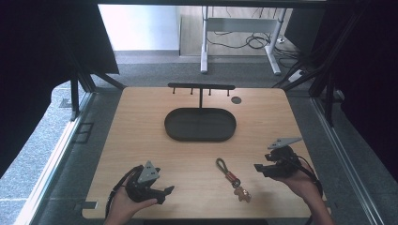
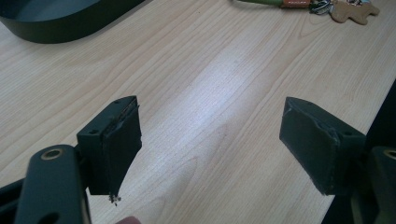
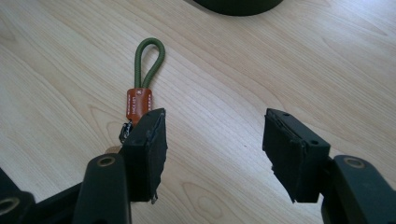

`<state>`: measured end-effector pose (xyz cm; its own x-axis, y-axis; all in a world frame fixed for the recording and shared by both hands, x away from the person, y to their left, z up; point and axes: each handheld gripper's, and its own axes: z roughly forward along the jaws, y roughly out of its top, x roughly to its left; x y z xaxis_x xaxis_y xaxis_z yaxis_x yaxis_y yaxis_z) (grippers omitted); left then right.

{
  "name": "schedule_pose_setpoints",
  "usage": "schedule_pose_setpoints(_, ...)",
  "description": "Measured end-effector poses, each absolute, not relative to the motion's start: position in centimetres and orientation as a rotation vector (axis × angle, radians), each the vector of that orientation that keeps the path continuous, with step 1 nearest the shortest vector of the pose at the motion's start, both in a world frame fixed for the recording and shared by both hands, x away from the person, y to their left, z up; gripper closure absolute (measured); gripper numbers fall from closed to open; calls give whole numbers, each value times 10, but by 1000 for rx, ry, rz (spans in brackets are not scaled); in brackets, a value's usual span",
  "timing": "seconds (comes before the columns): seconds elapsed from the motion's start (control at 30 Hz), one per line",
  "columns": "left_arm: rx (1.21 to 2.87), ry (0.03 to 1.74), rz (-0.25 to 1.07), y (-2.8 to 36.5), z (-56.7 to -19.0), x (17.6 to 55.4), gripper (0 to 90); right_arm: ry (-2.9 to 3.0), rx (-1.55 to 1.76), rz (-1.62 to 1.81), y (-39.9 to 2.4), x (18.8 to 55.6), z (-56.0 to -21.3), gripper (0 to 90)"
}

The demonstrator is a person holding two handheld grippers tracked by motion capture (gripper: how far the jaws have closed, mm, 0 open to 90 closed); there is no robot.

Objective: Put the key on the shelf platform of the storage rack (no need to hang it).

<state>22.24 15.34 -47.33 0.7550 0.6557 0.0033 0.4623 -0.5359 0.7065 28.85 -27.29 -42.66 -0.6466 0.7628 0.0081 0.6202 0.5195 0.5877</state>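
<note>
A keychain lies on the wooden table between my two grippers: a green cord loop, a red-brown leather tab and a tan bear-shaped charm. My left gripper is held at the table's near left, open, with bare wood between its jaws. My right gripper is at the near right, open. Its left jaw hides part of the keychain beyond the tab. The keychain lies just left of the right gripper, not between the jaws.
A dark oval tray sits in the middle of the table, with a black T-shaped hook rack standing behind it. A small dark disc lies at the back right. Bare wood surrounds the keychain.
</note>
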Motion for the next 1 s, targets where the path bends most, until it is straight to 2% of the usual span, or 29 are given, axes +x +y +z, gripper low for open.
schedule_pose_setpoints(1.0, 2239, 838, 340, 154, -475, 223, 213, 2629, 1080, 775, -233, 294, -439, 409)
